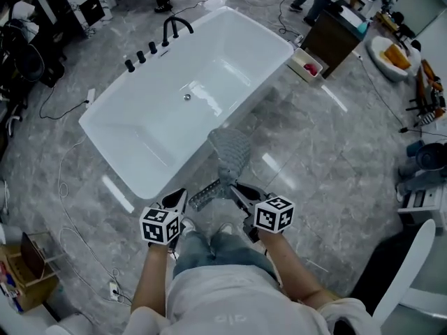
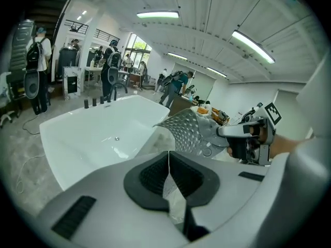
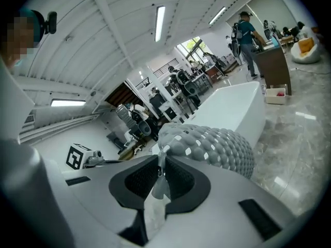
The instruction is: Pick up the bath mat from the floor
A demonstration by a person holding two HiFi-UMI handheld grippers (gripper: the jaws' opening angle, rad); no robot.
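Observation:
The grey bath mat (image 1: 230, 150), perforated and bumpy, hangs in the air over the marble floor, just in front of the white bathtub (image 1: 160, 110). My left gripper (image 1: 183, 199) is shut on one edge of the mat (image 2: 189, 129), which runs thin between the pads. My right gripper (image 1: 235, 188) is shut on another edge, and the mat (image 3: 214, 146) bulges out beyond its jaws. From the left gripper view I see the right gripper (image 2: 227, 132) clamped on the mat's far side. The left gripper's marker cube (image 3: 77, 156) shows in the right gripper view.
A black faucet (image 1: 175, 26) and knobs stand at the tub's far rim. A dark cabinet (image 1: 334, 36) and a small box (image 1: 307, 65) stand at the back right. Cables (image 1: 66, 180) trail over the floor at left. A white chair (image 1: 412, 271) is near right. People stand further back.

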